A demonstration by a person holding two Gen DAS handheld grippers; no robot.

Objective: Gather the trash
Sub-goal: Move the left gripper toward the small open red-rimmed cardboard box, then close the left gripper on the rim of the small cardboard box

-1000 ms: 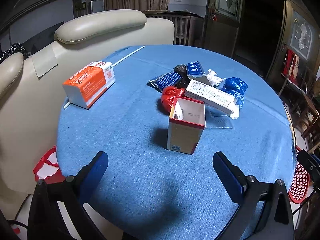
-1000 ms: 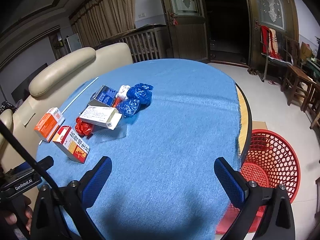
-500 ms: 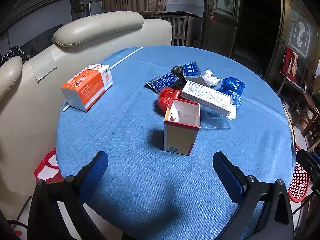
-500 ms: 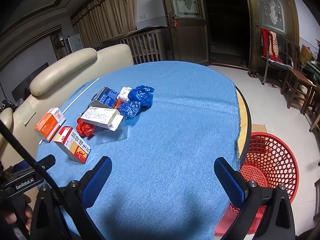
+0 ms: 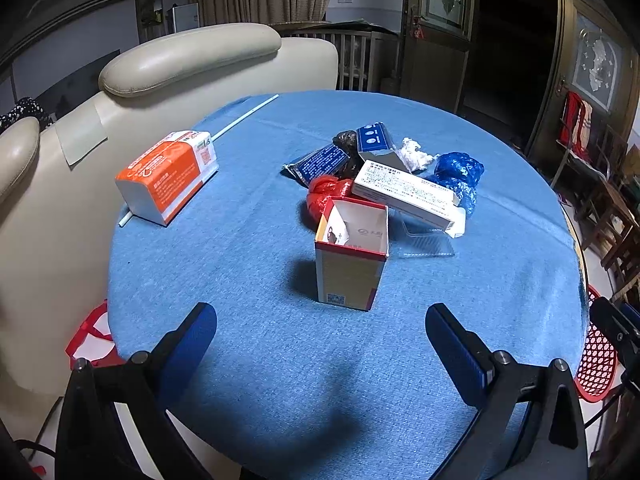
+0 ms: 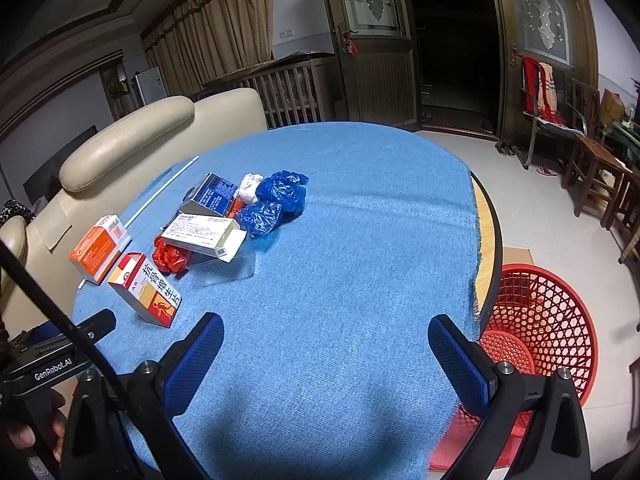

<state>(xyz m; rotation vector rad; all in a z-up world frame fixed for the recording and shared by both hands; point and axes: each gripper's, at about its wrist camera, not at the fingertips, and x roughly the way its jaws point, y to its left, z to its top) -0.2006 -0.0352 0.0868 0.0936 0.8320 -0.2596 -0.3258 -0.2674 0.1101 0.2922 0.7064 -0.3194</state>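
A pile of trash lies on the round blue table (image 5: pixel 256 360): an open red-and-tan carton (image 5: pixel 350 254) standing nearest, a long white box (image 5: pixel 404 196), a red crumpled bag (image 5: pixel 326 194), blue plastic bags (image 5: pixel 456 174), dark blue packets (image 5: pixel 320 162) and white crumpled paper (image 5: pixel 414 150). My left gripper (image 5: pixel 320 344) is open and empty, a short way in front of the carton. My right gripper (image 6: pixel 324 354) is open and empty over the table's near right part; the carton (image 6: pixel 146 290) and pile (image 6: pixel 240 212) lie to its left. A red mesh basket (image 6: pixel 536 320) stands on the floor at the right.
An orange-and-white tissue pack (image 5: pixel 170 174) and a white stick (image 5: pixel 244 116) lie at the table's left. A cream sofa (image 5: pixel 188 56) stands behind the table. Wooden chairs (image 6: pixel 596 176) stand at the right. A red bag (image 5: pixel 94 338) lies on the floor at the left.
My left gripper has pulled back slightly, so the carton and pile sit a little farther away. My right gripper's view has hardly shifted.
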